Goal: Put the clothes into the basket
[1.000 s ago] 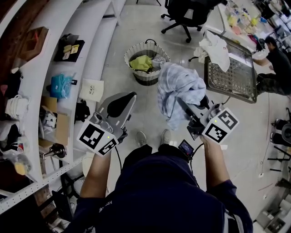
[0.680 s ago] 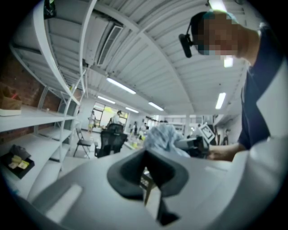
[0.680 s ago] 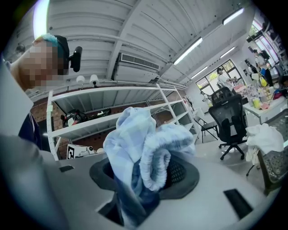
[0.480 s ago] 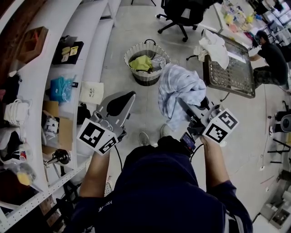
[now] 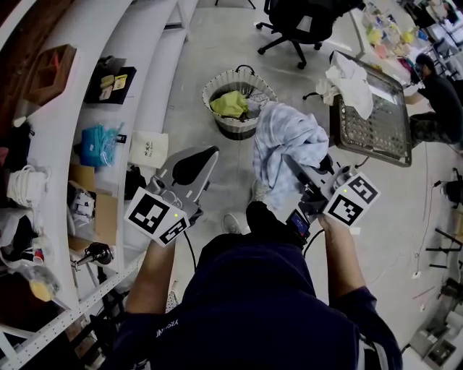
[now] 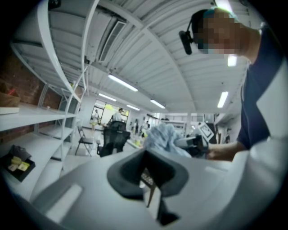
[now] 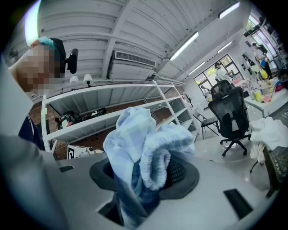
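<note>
A woven basket (image 5: pixel 236 128) stands on the floor ahead, with a yellow-green garment (image 5: pixel 230 105) and other clothes in it. My right gripper (image 5: pixel 295 165) is shut on a bunched light blue cloth (image 5: pixel 286 137), held in the air short of the basket and to its right. In the right gripper view the blue cloth (image 7: pixel 135 148) fills the space between the jaws and hangs over them. My left gripper (image 5: pixel 191 166) is held level beside it, shut with nothing in it. The left gripper view shows the blue cloth (image 6: pixel 163 137) off to the right.
White shelving (image 5: pixel 108 79) with bags and boxes runs along the left. A wire mesh table (image 5: pixel 372 119) with a white cloth (image 5: pixel 352 76) stands to the right of the basket. An office chair (image 5: pixel 300 18) is beyond it, and a person (image 5: pixel 441 87) at far right.
The person has taken a step toward the basket, one dark shoe now forward. Both grippers went along, the blue cloth still in the right one.
</note>
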A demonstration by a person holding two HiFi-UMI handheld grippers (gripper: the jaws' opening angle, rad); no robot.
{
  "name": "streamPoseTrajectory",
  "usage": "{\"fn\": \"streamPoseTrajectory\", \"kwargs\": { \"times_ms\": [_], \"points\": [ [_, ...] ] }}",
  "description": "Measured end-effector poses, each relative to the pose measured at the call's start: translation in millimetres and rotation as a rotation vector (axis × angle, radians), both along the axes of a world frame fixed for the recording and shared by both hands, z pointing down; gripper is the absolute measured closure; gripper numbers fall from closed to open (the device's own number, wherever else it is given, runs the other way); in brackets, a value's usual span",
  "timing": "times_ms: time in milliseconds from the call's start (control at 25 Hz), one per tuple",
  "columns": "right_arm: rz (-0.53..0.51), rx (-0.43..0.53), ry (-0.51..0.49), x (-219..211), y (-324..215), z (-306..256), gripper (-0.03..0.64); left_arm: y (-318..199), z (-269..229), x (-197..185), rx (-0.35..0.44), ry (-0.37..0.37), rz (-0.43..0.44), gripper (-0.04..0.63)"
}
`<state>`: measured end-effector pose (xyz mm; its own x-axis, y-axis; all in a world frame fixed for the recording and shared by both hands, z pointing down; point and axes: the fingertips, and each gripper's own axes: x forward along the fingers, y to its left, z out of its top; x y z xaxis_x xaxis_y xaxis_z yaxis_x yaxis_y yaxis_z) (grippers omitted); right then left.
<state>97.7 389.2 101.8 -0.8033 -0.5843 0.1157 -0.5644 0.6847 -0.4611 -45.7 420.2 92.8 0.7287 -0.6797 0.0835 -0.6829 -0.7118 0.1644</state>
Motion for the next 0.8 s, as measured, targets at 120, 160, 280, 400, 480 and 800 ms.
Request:
{"fn": "streamPoseTrajectory", "kwargs": {
  "times_ms": [120,160,280,400,480,800],
  "points": [
    [-0.014,-0.012,-0.015,4,-27,5,0.417,-23,4,3,-0.011,-0.008,-0.014,0.591],
    [-0.021,-0.013,-0.017,5,-37,5,0.417,-31,6,5,-0.016,-0.010,-0.018,0.591],
    [-0.037,-0.006,-0.019,8,-67,5,0.417,-57,9,12,-0.026,-0.019,-0.024,0.591],
    [-0.052,-0.015,-0.023,17,-97,10,0.417,-84,13,23,-0.039,-0.027,-0.038,0.591],
    [-0.062,-0.031,-0.025,24,-115,17,0.417,-102,17,30,-0.052,-0.030,-0.049,0.591],
    [-0.100,-0.067,-0.036,59,-187,31,0.417,-175,30,62,-0.086,-0.045,-0.094,0.591]
  ]
}}
